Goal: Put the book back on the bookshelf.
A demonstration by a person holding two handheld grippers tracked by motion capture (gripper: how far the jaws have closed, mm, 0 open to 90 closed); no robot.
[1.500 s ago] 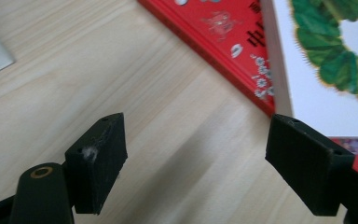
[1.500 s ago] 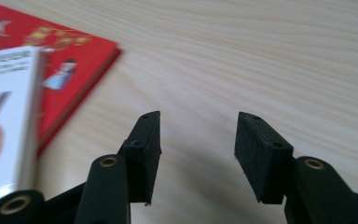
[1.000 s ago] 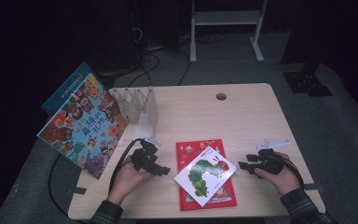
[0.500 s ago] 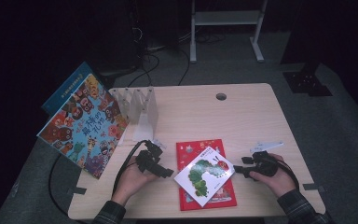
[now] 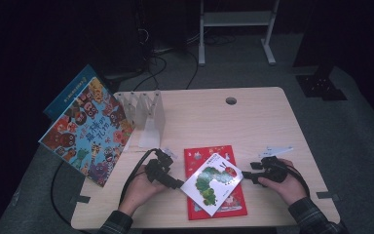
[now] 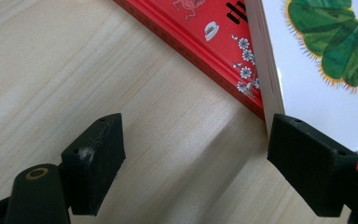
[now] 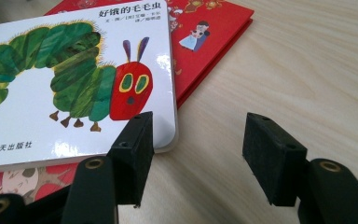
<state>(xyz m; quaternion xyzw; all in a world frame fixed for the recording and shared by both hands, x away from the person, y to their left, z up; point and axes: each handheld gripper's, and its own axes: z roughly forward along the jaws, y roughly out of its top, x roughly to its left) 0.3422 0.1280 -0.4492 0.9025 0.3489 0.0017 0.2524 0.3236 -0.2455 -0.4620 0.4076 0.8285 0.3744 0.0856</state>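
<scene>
**Two grippers flank the caterpillar book**

A white caterpillar book point(image 5: 213, 182) lies askew on top of a red book point(image 5: 224, 202), near the front edge of a wooden table point(image 5: 253, 122). The left gripper point(image 5: 179, 185) sits at the book's lower left corner. In the left gripper view its jaws stand spread, one over bare wood, the other right at the corner of the white book point(image 6: 326, 70), with nothing pinched between them. The right gripper point(image 5: 246, 174) points at the book's right corner. Its jaws have just been opening; in the right gripper view they stand apart, one in front of the book's rounded corner point(image 7: 74, 70), the other over the tabletop, and only bare table lies between them. The red book point(image 7: 205, 28) shows under the white one. At the table's left, a large picture book point(image 5: 90, 131) leans beside a clear rack point(image 5: 143, 112).
</scene>
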